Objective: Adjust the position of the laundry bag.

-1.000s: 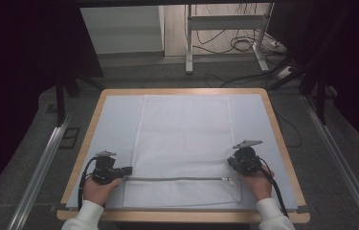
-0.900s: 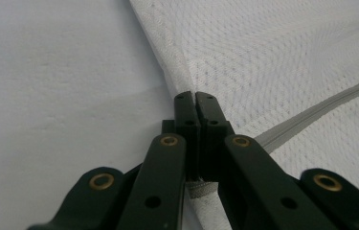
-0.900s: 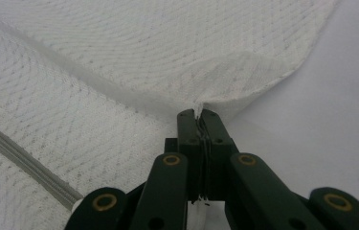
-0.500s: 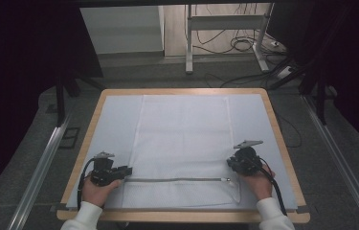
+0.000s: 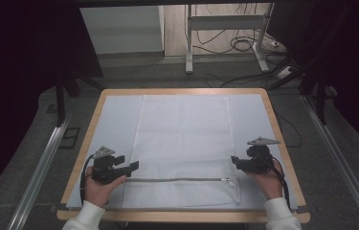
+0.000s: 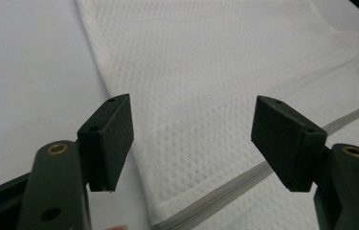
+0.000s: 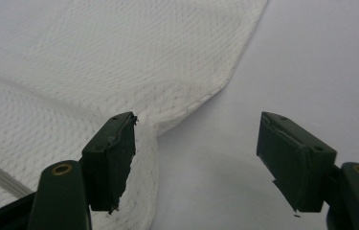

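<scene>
Two open claws, left claw (image 5: 131, 166) and right claw (image 5: 235, 161), flank one mesh bag (image 5: 183, 143).

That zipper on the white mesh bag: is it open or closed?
Closed, it seems: the zipper runs as one thin straight line across the flat mesh bag, with its pull at the right end and no gap showing.

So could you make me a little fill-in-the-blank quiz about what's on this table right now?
1. The white mesh bag lies flat on a table with a ____ rim.
2. The jaws of the left gripper stand ____.
3. The bag's grey zipper runs along the edge ____ to the person.
4. The right gripper hovers beside the bag's ____ edge.

Missing words: wooden; open; nearest; right
</scene>
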A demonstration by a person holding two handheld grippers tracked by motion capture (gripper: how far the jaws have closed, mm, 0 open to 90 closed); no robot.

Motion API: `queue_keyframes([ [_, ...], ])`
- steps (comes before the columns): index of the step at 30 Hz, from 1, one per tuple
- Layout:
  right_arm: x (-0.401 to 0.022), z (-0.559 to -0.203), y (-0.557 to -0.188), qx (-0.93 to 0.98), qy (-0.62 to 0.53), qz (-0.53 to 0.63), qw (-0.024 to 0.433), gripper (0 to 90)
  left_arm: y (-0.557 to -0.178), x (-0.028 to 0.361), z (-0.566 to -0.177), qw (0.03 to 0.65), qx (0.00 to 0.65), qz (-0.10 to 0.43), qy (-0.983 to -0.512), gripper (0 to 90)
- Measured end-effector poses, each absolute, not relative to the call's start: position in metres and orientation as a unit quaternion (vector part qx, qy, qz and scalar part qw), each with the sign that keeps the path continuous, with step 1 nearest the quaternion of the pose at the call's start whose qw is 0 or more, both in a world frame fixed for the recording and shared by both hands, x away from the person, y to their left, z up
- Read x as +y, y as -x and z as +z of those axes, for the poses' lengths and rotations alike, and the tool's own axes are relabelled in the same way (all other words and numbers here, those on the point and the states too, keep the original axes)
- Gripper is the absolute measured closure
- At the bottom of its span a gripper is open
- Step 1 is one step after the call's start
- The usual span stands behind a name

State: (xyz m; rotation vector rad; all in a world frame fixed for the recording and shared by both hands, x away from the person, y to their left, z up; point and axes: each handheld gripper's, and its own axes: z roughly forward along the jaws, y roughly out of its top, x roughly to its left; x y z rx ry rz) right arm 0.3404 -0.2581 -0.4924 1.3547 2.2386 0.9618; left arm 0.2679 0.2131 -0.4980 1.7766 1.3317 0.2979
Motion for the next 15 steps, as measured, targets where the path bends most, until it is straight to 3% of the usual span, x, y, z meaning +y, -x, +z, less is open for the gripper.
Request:
queue_keyframes([
  [15, -0.275, -0.49, -0.326, 0.781, -0.484, 0.355, 0.174, 23.9, -0.265, 0.17, -0.472, 0.45, 0.493, 0.101, -0.738, 31.9],
])
